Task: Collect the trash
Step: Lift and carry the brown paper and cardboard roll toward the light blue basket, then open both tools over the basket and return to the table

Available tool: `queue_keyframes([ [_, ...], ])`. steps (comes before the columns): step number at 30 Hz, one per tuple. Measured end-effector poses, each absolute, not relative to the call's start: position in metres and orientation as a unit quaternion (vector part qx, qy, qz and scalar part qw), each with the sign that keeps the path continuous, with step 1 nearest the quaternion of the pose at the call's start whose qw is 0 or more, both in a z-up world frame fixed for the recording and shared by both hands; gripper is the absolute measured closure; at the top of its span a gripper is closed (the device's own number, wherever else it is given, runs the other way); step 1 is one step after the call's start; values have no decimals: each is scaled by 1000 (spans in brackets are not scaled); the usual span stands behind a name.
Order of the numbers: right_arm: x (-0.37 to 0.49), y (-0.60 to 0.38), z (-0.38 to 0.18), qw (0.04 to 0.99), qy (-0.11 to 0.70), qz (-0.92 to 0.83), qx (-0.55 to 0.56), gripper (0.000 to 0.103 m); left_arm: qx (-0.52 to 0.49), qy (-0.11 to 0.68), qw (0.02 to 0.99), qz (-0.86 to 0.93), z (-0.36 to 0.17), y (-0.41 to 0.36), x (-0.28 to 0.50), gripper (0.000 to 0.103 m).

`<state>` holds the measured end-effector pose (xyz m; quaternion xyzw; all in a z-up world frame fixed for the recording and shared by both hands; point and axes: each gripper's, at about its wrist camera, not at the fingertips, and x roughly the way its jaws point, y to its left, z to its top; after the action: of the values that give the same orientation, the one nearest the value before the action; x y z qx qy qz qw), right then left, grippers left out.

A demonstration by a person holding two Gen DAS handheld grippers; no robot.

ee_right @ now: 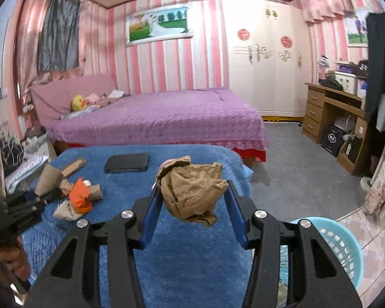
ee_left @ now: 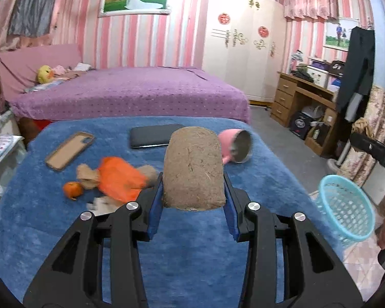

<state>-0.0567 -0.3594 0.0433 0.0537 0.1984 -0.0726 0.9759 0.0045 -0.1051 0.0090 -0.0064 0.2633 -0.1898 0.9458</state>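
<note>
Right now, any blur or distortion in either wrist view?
Left wrist view: the orange bag and pink cup are smeared by motion blur, while the cardboard tube in the left gripper stays sharp. Right wrist view: mostly sharp. Both views: fisheye bends walls and wardrobe.

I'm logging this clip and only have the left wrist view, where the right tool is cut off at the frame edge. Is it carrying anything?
Observer: Yes. The right tool is shut on a crumpled brown paper wad, held above the blue blanket.
Operator: Is the wad over the basket?
Observer: No. The light blue basket sits low to that tool's right, past the blanket's edge.
</note>
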Motion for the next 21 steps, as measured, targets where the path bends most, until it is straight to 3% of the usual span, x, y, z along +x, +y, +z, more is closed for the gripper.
queue_keyframes([
  [16,-126,-490,47,941,212,-244,95,54,30,259,900,-350,24,-310,-44,62],
  [21,-137,-518,42,931,205,-277,121,44,39,266,883,-385,21,-354,-56,60],
])
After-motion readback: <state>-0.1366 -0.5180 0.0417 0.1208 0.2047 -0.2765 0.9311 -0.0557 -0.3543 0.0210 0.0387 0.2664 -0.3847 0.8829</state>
